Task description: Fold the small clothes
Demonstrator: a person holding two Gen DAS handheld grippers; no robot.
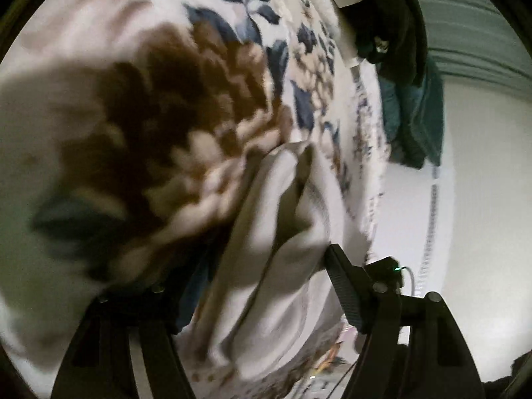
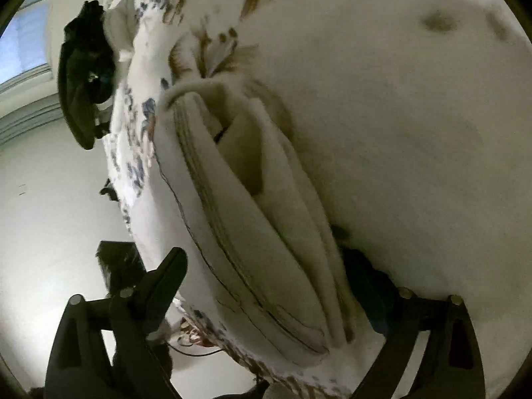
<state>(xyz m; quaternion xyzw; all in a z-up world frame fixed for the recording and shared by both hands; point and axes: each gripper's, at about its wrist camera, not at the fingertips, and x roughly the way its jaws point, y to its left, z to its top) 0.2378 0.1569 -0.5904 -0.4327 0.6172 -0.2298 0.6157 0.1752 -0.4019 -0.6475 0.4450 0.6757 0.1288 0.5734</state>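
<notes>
A white garment point(image 1: 279, 242) lies bunched in folds on the flowered blanket point(image 1: 139, 106). My left gripper point(image 1: 252, 286) sits over its near end with the cloth running between the two fingers; the right finger point(image 1: 345, 286) shows, the left one is hidden under cloth. In the right wrist view the same white garment point(image 2: 252, 232) lies in long layered folds with a stitched edge. My right gripper point(image 2: 276, 286) straddles it, left finger point(image 2: 166, 279) clear on one side, right finger mostly hidden by fabric.
The flowered blanket's fringed edge point(image 1: 369, 179) falls to a pale floor point(image 1: 482, 199). A pile of dark and teal clothes point(image 1: 409, 76) lies past the edge, also in the right wrist view point(image 2: 83, 76). A small black device with a cable point(image 1: 389, 266) lies on the floor.
</notes>
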